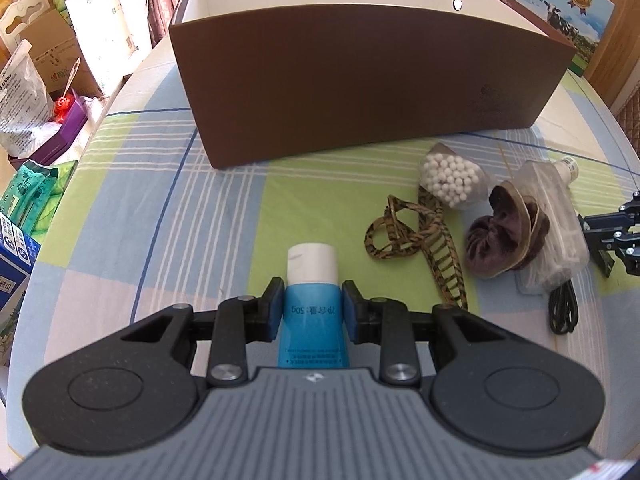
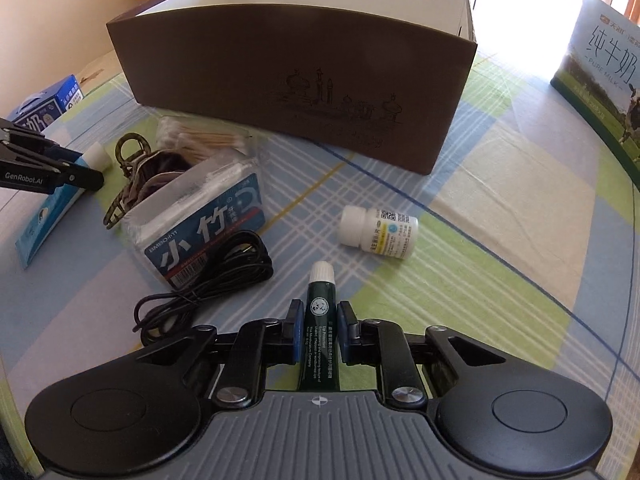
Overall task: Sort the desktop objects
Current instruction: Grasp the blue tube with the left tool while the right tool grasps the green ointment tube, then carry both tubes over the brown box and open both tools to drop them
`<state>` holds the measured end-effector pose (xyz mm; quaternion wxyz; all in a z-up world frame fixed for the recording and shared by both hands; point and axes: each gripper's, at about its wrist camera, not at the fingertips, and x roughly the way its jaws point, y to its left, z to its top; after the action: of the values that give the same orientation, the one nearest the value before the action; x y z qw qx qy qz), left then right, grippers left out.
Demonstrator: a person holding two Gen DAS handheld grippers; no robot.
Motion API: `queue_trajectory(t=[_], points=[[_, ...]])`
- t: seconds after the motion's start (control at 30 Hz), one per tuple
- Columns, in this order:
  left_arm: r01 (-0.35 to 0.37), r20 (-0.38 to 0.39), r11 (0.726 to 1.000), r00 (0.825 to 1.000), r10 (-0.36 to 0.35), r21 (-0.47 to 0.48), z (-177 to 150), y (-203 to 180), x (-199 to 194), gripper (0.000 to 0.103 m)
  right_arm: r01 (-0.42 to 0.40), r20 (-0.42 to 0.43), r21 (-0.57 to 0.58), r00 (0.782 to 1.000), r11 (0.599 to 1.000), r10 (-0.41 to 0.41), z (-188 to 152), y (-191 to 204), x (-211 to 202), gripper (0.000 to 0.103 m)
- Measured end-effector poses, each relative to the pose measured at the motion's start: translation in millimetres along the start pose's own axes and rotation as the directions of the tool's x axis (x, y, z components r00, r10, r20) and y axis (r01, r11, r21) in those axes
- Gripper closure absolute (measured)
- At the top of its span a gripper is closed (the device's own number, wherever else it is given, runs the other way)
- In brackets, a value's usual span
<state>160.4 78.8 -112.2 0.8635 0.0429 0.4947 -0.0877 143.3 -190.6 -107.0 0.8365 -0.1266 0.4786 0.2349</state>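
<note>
Left gripper [image 1: 311, 312] closed on a blue tube [image 1: 311, 320] at lower centre of the left wrist view, pads pressing its shoulders just below the white cap [image 1: 311, 262]. Right gripper [image 2: 319, 330] closed on a slim dark green tube [image 2: 319, 332] at lower centre of the right wrist view, pads clamped on its upper body below the small white cap [image 2: 322, 272]; jaws there only just finished closing. Both tubes low over the checked cloth of the desk [image 2: 500, 208]; whether lifted clear or touching, cannot tell.

Judged light, both of them. Soft plastic walls, likely to squash and slide under a hard squeeze, so best held near the stiffer shoulder by the cap, as now. Green tube narrow and smooth, prone to pivoting between the pads.

Brown box [image 1: 360, 80] open-topped across the upper half of each view, the probable destination. Left on the desk: a white pill bottle [image 2: 378, 232], a black cable [image 2: 216, 280], a cotton swab pack [image 2: 200, 220], a patterned hair clip [image 1: 416, 236].
</note>
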Motion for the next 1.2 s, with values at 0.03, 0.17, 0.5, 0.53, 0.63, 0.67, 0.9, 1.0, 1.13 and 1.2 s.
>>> queue_trajectory(t=[0.03, 0.17, 0.5, 0.53, 0.63, 0.67, 0.9, 1.0, 1.13, 1.2], points=[[0.003, 0.0, 1.0, 1.0, -0.003, -0.002, 0.1, 0.5, -0.1, 0.077, -0.002, 0.0, 0.001, 1.0, 1.0, 0.002, 0.5, 0.0, 0.3, 0.088], [0.001, 0.005, 1.0, 1.0, -0.001, 0.008, -0.8, 0.1, -0.3, 0.077, -0.005, 0.006, -0.002, 1.0, 1.0, 0.005, 2.0, -0.7, 1.4, 0.088], [0.025, 0.006, 1.0, 1.0, -0.025, 0.017, -10.1, -2.5, -8.2, 0.078, 0.013, 0.039, 0.048, 0.999, 0.999, -0.015, -4.4, 3.0, -2.6, 0.09], [0.03, 0.01, 0.999, 1.0, -0.03, 0.011, -12.0, -1.9, -10.7, 0.078, 0.011, 0.046, 0.057, 0.999, 0.998, -0.014, -6.0, 3.3, -4.8, 0.09], [0.037, 0.029, 0.999, 0.999, -0.037, 0.013, -16.0, -1.2, -21.5, 0.078, 0.003, 0.082, 0.091, 0.997, 0.996, -0.01, -8.3, 2.6, -15.4, 0.09], [0.04, 0.038, 0.999, 0.998, -0.04, 0.013, -16.3, -1.0, -25.6, 0.078, -0.003, 0.097, 0.105, 0.995, 0.994, -0.008, -7.8, 1.7, -19.9, 0.09], [0.054, 0.138, 0.998, 0.989, -0.056, 0.021, -3.3, -3.5, -56.9, 0.078, -0.033, 0.204, 0.148, 0.979, 0.988, 0.002, 9.3, -0.1, -47.3, 0.09], [0.065, 0.193, 0.997, 0.979, -0.07, 0.03, 4.6, -6.6, -71.4, 0.078, -0.043, 0.247, 0.139, 0.969, 0.989, 0.007, 19.6, 3.4, -56.2, 0.09], [0.079, 0.244, 0.996, 0.966, -0.086, 0.039, 12.1, -10.8, -86.3, 0.078, -0.06, 0.286, 0.131, 0.958, 0.99, 0.02, 29.2, 6.7, -63.7, 0.09], [0.082, 0.259, 0.996, 0.962, -0.09, 0.043, 15.1, -12.5, -91.1, 0.078, -0.065, 0.293, 0.132, 0.956, 0.989, 0.024, 32.4, 7.1, -64.9, 0.09]])
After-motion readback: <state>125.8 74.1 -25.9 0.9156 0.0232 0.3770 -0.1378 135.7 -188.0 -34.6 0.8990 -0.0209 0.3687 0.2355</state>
